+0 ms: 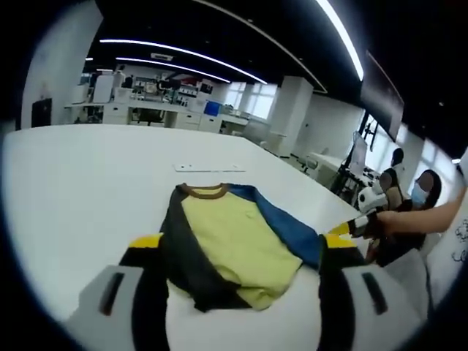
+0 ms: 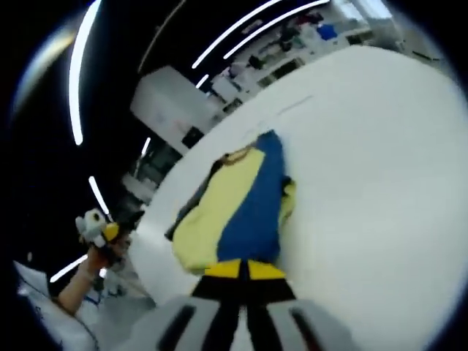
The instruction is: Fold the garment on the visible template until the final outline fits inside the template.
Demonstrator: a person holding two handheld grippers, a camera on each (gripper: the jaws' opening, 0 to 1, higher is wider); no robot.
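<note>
Spreading across most of both views, a white table [image 1: 80, 183] carries a yellow, blue and dark garment [image 1: 230, 241] at centre frame, partly folded. The left gripper [image 1: 238, 274], lower frame, has jaws wide apart, straddling its near hem. The right gripper [image 2: 243, 272], bottom centre, is clamped on the garment's blue edge.

bare white table [image 1: 88, 183] is seen across the left and upper middle of the left gripper view, open for passage. the centre is taken up by the folded garment [image 1: 234, 241]. at right edge, a person's hand [image 1: 384, 221] and seated people crowd the table's side.
</note>
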